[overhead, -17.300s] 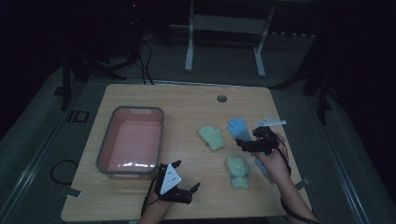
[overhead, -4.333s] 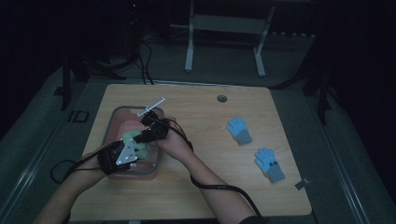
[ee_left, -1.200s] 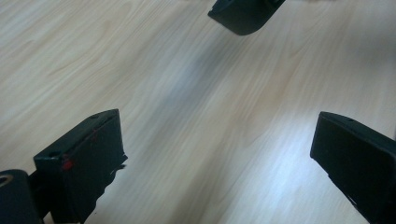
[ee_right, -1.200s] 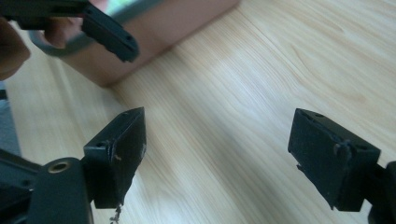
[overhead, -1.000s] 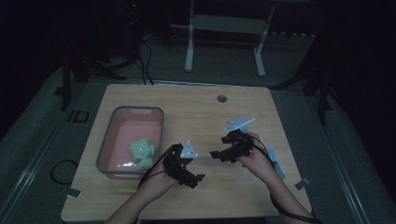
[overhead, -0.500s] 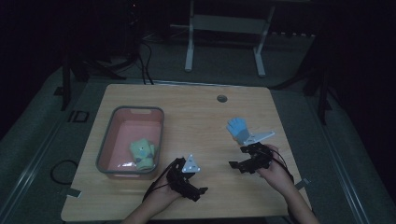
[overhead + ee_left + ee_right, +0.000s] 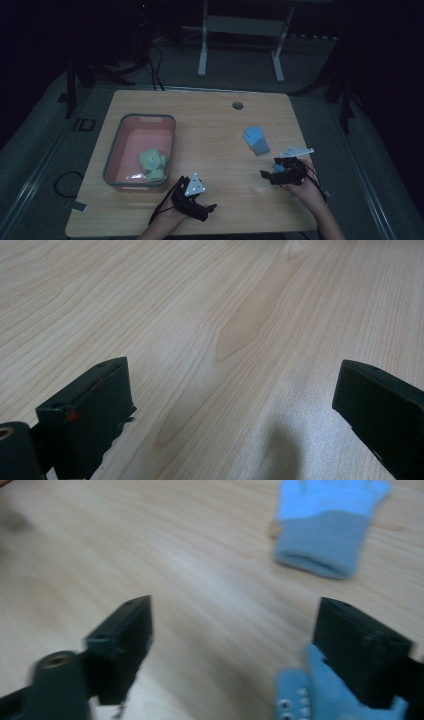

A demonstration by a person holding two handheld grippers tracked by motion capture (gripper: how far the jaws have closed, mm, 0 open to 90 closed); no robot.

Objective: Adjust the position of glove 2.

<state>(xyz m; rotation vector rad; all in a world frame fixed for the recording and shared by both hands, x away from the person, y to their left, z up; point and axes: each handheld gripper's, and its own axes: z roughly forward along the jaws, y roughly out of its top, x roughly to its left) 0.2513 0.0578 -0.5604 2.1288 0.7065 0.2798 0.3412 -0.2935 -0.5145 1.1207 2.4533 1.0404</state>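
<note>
A blue glove (image 7: 256, 139) lies flat on the right half of the wooden table (image 7: 210, 125); in the right gripper view this blue glove (image 7: 327, 527) is ahead, cuff toward me. A second blue glove (image 7: 300, 697) lies under the right jaw of my right gripper (image 7: 232, 640), which is open just above the table. In the high view my right gripper (image 7: 267, 175) sits near the table's right front. My left gripper (image 7: 207, 207) rests near the front edge, and in its own view the left gripper (image 7: 230, 410) is open over bare wood.
A pink bin (image 7: 112, 155) stands on the left half of the table and holds green gloves (image 7: 152, 165). A round cable hole (image 7: 237, 105) sits near the far edge. Bare wood lies between the bin and the blue gloves.
My right gripper has moved right and toward the front edge, down over the second blue glove. My left gripper has drawn back toward the front edge. The green gloves went into the bin earlier.
</note>
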